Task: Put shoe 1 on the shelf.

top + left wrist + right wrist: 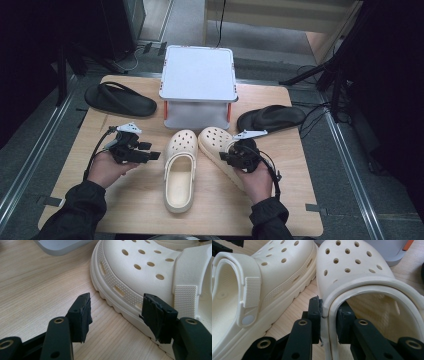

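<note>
Pinching the inner side wall of the right clog [220, 150] at its opening, the right gripper [329, 317] is seen with one jaw outside and one inside the rim, and the shoe's long axis runs away from that hand toward the grey stand [198, 75]. The left clog [180, 167] lies just beside the spread, empty left gripper [116, 315] (jaws pointed at its sole edge). Much of the right clog's heel is hidden under the hand in the high view.

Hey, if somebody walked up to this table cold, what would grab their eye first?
Probably the two cream clogs at mid-table: the right tool pinches the wall of the right clog, while the left tool stands open beside the left clog. Behind them stands a small grey stand, a black slipper at its left.
</note>
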A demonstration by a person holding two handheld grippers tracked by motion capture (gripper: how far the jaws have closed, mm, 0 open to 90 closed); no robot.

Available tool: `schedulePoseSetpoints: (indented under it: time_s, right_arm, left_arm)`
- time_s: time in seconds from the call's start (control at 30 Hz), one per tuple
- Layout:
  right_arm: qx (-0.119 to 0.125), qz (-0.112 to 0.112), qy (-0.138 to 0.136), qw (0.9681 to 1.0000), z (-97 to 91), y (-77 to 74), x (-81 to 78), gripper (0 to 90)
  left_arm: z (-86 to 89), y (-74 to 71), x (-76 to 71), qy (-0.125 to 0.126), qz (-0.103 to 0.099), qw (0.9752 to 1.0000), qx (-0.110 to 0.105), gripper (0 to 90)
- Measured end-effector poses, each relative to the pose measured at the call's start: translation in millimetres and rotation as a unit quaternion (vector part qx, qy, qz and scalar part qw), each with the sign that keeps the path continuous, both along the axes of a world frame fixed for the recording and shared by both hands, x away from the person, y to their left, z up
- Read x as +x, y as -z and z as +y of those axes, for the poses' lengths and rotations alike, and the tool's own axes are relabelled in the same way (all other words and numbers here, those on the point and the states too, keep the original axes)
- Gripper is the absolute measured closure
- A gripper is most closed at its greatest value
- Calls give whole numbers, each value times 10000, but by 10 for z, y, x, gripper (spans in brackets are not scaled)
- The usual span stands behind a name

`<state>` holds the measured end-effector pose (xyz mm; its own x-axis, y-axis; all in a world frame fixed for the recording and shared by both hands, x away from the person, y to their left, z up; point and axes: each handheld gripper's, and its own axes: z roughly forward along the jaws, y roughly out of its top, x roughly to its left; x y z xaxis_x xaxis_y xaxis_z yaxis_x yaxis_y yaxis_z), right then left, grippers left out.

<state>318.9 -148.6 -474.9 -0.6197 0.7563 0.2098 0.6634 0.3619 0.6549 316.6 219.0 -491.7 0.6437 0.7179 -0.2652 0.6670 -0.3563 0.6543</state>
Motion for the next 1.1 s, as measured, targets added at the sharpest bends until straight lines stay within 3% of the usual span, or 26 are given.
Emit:
schedulePoseSetpoints:
  time_s: [0.33,0.43,0.6,0.9,1.1]
  right_arm:
    - [205,-138,26,9997,-154,-139,-74,703]
    - [410,-253,37,9988,-262,-239,-116,753]
    - [398,-541,-75,9977,-448,-374,-135,900]
    - [265,-511,296,9979,-798,-208,122,900]
    - [102,-372,326,9987,-821,-35,282,900]
  left_arm:
    - [9,-2,6,-5,-36,10000,8,414]
    - [15,-3,9,-7,-30,10000,10,414]
    - [10,-3,8,1,-39,10000,13,415]
    - [4,1,10,-6,-35,10000,11,417]
    - [-7,7,11,13,-37,10000,20,417]
